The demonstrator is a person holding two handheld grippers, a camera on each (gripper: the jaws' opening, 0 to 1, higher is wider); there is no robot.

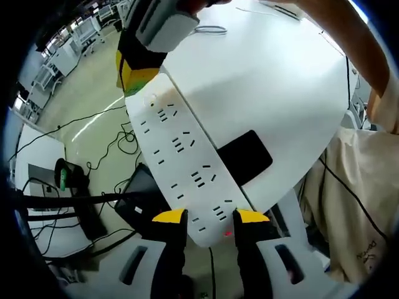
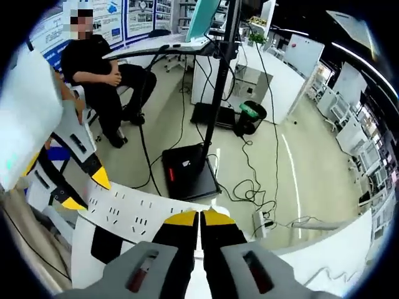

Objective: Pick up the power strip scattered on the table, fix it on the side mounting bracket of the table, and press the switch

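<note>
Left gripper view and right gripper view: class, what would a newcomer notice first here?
First, the long white power strip held off the table edge, pinched at one end between the left tongs. The right tongs, jaws together, meet its other end. Behind, a seated person in black.

Power strip (image 1: 186,168) over table (image 1: 268,81) edge, between grippers

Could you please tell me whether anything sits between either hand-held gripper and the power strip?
Nothing visible does. The left hand-held gripper already clasps one end of the power strip, and the right hand-held gripper sits shut at its other end.
</note>
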